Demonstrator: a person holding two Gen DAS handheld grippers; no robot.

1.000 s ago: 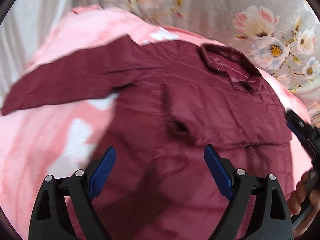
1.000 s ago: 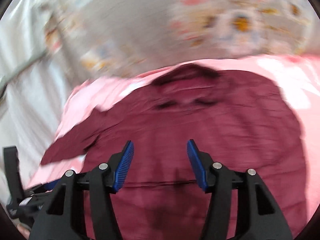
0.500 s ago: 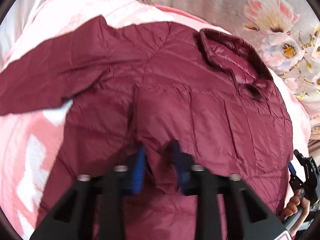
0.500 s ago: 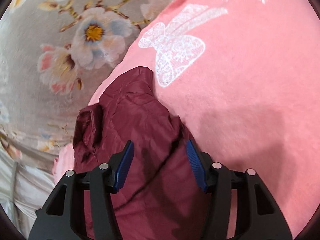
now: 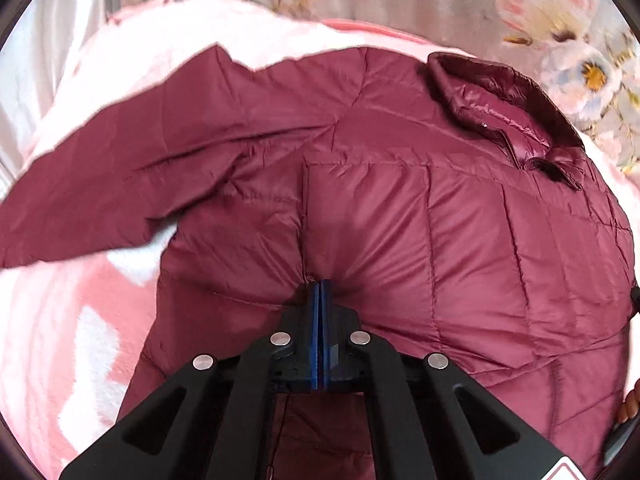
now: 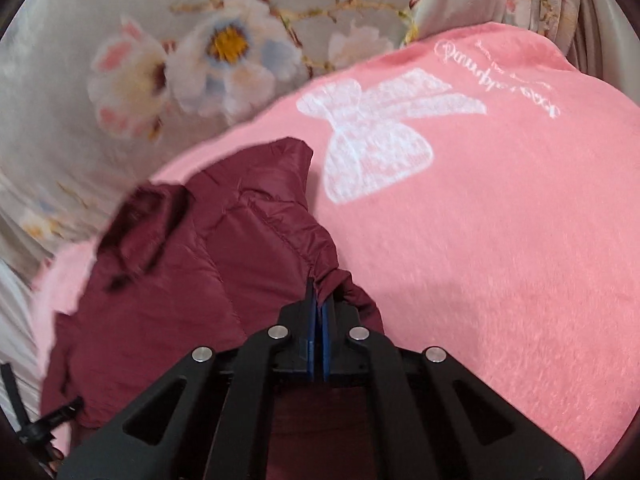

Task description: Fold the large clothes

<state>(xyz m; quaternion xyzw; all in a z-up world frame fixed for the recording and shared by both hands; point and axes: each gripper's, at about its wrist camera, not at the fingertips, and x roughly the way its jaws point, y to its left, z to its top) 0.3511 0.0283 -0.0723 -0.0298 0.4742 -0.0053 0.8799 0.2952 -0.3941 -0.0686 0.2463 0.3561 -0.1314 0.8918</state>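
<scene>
A maroon quilted jacket (image 5: 440, 240) lies spread on a pink blanket (image 5: 52, 340), collar (image 5: 500, 112) at the upper right and one sleeve (image 5: 100, 200) stretched out to the left. My left gripper (image 5: 320, 285) is shut on a pinched fold in the middle of the jacket's body; the fabric puckers at its blue pads. In the right wrist view the jacket (image 6: 200, 280) fills the lower left. My right gripper (image 6: 317, 294) is shut on a gathered seam at the jacket's right edge, beside the bare blanket (image 6: 500, 260).
A white bow print (image 6: 376, 140) marks the blanket past the jacket. Grey floral cloth (image 6: 200, 52) hangs behind the bed. A person's fingers (image 5: 630, 412) show at the right edge of the left wrist view. A part of the other gripper (image 6: 40, 424) shows at the lower left.
Both grippers went from wide open to shut, each closing on jacket fabric. Both sank closer to the jacket, and the right one swung over to the jacket's right edge.
</scene>
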